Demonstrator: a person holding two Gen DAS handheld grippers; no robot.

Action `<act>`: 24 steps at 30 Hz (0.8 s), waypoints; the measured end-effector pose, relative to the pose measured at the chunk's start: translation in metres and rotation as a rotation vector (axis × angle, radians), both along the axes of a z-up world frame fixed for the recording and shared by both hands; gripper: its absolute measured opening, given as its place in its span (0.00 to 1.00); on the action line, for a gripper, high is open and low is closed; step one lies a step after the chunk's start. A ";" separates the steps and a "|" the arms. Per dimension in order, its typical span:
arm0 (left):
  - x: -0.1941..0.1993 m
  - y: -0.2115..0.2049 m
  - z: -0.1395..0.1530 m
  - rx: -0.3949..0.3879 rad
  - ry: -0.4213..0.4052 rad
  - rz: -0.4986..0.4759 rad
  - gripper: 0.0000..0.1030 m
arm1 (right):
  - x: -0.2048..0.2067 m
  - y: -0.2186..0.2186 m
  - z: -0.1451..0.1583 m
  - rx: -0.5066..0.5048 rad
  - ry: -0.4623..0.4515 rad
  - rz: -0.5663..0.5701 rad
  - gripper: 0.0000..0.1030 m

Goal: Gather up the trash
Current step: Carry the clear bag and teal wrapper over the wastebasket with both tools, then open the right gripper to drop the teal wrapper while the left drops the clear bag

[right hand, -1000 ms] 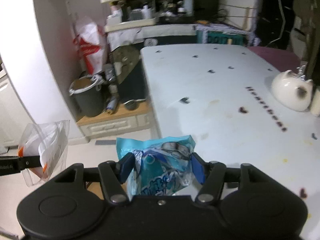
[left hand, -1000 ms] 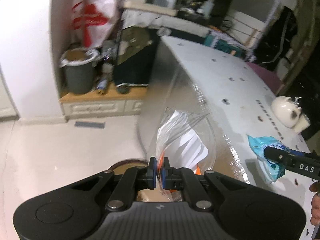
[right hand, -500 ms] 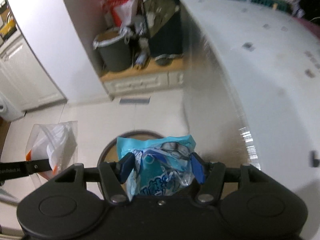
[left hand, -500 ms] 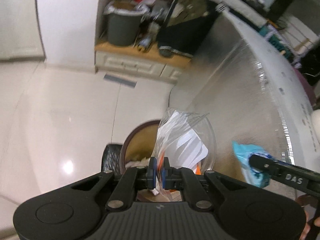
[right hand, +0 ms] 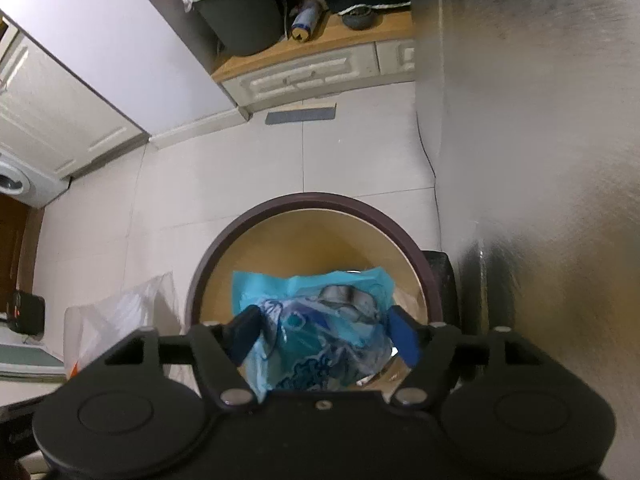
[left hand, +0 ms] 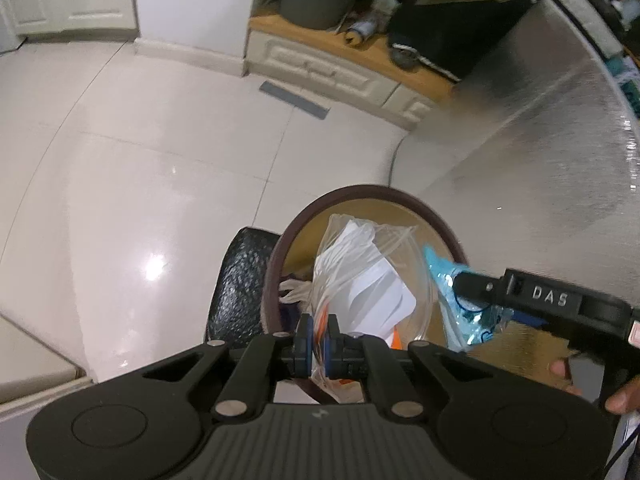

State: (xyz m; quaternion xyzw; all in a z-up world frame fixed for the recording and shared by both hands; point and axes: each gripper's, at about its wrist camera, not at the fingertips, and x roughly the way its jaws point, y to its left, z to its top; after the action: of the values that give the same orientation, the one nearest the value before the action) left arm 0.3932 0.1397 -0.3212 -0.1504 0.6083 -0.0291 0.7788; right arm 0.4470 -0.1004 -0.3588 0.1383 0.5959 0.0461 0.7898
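A round bin with a dark maroon rim [left hand: 352, 192] and tan inside stands on the floor right under both grippers. My left gripper [left hand: 316, 336] is shut on a clear plastic bag [left hand: 360, 272] holding white paper, which hangs over the bin's mouth. In the right wrist view the same rim [right hand: 320, 198] shows. There my right gripper [right hand: 324, 336] has its jaws opening, with a crumpled blue wrapper [right hand: 316, 320] loose between them above the bin. In the left wrist view the blue wrapper [left hand: 444, 276] hangs at the right gripper's finger [left hand: 480, 286].
The shiny metal side of the table [left hand: 540, 140] rises just right of the bin. A black textured object [left hand: 236, 280] stands against the bin. Farther back, a grey bin [right hand: 240, 12] and bottles sit on a low wooden-topped cabinet [right hand: 320, 68]. A hand [left hand: 560, 368] grips the right tool.
Both grippers have come down from table height and tipped downward over the floor bin, carrying the clear bag and the blue wrapper. The right jaws stand wider around the wrapper than before.
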 end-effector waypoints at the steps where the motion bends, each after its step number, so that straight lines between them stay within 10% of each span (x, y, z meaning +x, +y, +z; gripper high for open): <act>1: 0.000 0.000 -0.004 0.003 0.009 0.002 0.05 | 0.002 -0.001 -0.003 -0.006 0.005 0.009 0.71; 20: 0.045 -0.055 -0.054 -0.096 0.075 -0.079 0.05 | -0.018 -0.046 0.013 0.048 0.007 -0.139 0.79; 23: 0.062 -0.056 -0.061 -0.160 0.051 -0.020 0.15 | -0.019 -0.052 0.016 0.057 -0.003 -0.164 0.79; 24: 0.068 -0.057 -0.066 -0.167 0.075 -0.005 0.38 | -0.018 -0.051 0.015 0.055 -0.003 -0.166 0.79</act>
State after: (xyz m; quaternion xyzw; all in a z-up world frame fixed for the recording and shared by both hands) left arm 0.4614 0.0826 -0.3876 -0.2142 0.6330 -0.0758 0.7401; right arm 0.4285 -0.1518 -0.3435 0.2087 0.5799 -0.0030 0.7875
